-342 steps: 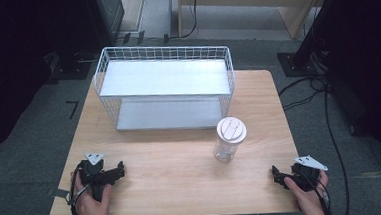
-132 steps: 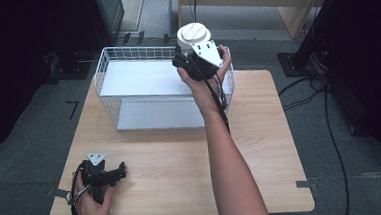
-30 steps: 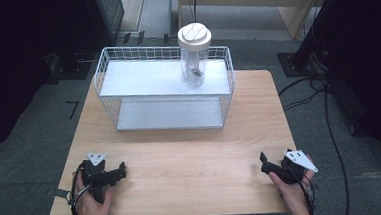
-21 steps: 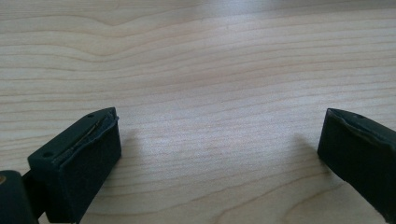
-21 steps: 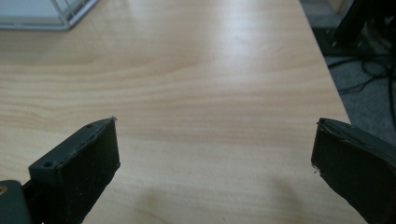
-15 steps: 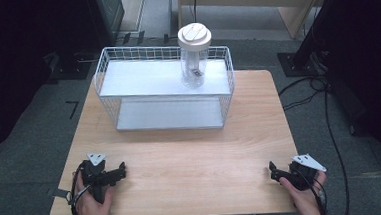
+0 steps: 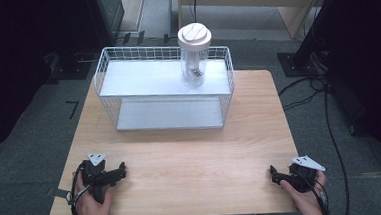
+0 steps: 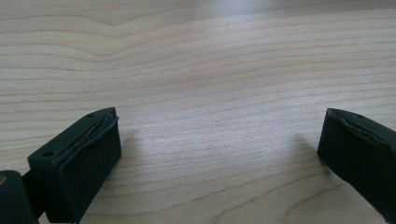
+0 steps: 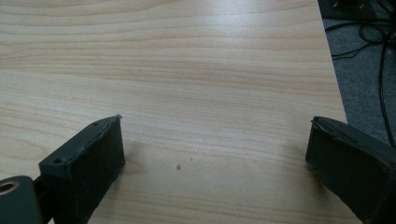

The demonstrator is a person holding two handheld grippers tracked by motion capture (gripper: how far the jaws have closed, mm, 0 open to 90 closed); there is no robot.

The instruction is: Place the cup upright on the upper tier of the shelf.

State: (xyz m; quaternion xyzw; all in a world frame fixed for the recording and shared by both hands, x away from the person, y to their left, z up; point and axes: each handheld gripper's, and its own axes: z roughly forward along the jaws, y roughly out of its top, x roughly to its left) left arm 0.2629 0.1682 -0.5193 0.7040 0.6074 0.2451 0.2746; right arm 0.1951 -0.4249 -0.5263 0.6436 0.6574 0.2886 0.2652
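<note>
Resting both hands on the tabletop, you are holding the left gripper and right gripper spread apart and empty, while the tall lidded jar is standing near the wire shelf's rim, risking a topple if knocked.

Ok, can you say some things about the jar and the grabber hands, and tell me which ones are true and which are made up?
1. The clear jar stands on the top shelf of the white wire rack. True.
2. The jar has no lid. False: a white lid sits on it.
3. The left gripper has its jaws wide apart, with nothing between them. True.
4. The right gripper is holding the jar. False: it rests at the near right corner of the wooden table, jaws open and empty.
5. The jar lies on its side. False: it stands upright.
</note>
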